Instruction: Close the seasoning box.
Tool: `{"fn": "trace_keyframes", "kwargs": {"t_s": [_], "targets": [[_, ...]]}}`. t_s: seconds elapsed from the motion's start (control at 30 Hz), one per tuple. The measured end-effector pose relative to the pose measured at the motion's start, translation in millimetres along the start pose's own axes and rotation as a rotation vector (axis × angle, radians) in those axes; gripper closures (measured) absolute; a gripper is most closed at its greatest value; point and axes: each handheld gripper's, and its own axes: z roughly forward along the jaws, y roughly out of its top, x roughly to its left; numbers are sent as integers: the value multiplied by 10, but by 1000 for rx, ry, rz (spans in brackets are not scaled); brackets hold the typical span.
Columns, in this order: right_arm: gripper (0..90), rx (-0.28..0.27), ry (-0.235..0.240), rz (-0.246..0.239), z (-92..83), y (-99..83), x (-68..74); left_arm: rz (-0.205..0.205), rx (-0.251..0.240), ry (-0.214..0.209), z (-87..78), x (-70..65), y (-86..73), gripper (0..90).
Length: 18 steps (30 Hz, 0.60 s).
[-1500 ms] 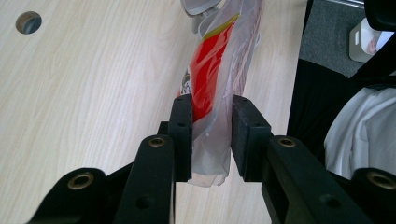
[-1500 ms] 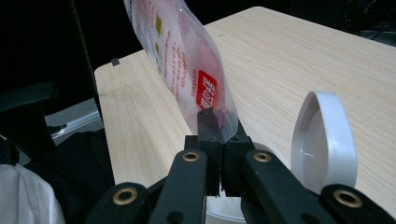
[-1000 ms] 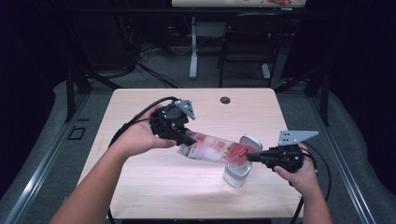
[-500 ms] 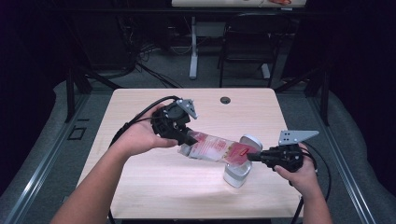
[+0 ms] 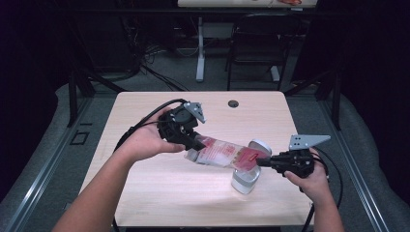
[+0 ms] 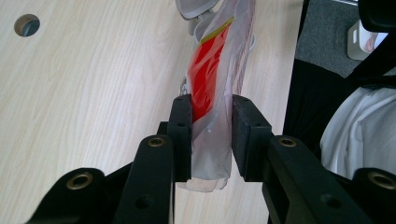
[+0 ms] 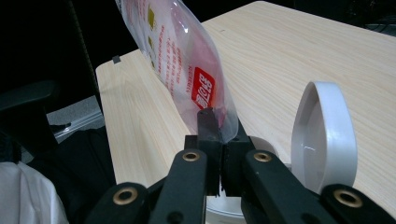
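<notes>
Stretching a soft plastic pouch between two tongs above the pale wooden surface, over a white lidded container.

Looks light, limp and slick: thin film, crinkling under pressure, likely to slip or tear if pulled hard, so best taken by the flat sealed ends rather than the bulging middle. Left tongs part-spread, pinching one end of the pouch; right tongs pressed nearly together, nipping the opposite edge by the red label, with the container's hinged lid standing open just beside.
</notes>
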Motion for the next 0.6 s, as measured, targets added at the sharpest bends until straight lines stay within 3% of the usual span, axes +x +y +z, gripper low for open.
{"fn": "trace_keyframes", "kwargs": {"t_s": [0.6], "targets": [[891, 0, -8, 8, 4, -18, -18, 9, 5, 0, -10, -8, 43, 715]]}}
